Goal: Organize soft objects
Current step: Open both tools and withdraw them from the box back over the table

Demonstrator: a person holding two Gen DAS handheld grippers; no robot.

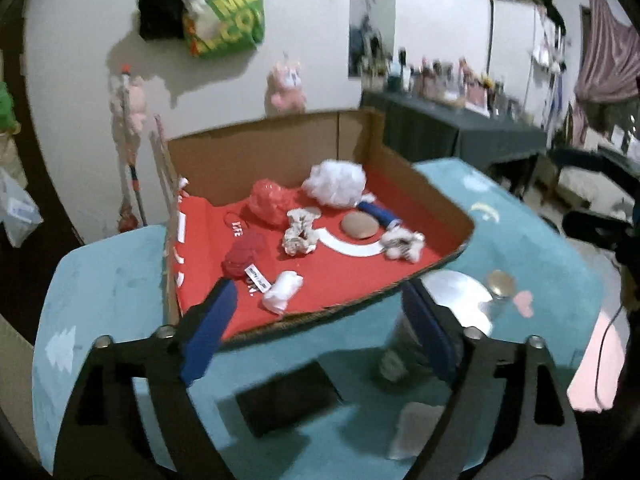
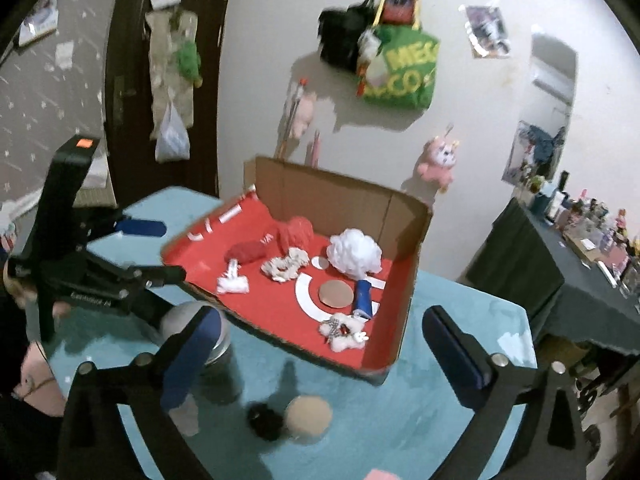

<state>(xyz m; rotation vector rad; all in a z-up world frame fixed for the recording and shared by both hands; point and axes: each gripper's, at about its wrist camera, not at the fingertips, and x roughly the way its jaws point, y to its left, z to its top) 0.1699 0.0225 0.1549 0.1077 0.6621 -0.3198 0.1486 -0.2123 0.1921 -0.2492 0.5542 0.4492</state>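
The soft objects lay in the cardboard box (image 2: 408, 248) at frame centre, a tan puff (image 2: 308, 414) and black scrunchie (image 2: 264, 420) left outside, low centre, just ahead of the right gripper (image 2: 320, 364); both it and the left gripper (image 1: 320, 336) gaped wide, empty

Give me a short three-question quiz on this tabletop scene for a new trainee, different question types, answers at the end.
1. True or false: the left tool grips a soft item.
2. Which lies between the white fluffy ball and the small plush toy in the cardboard box? A) green bag B) tan round pad and blue roll C) black puff
3. Fill in: the table cover is ___ in colour.

Key: 1 false, both tools stand open and empty. 2 B. 3 light blue.
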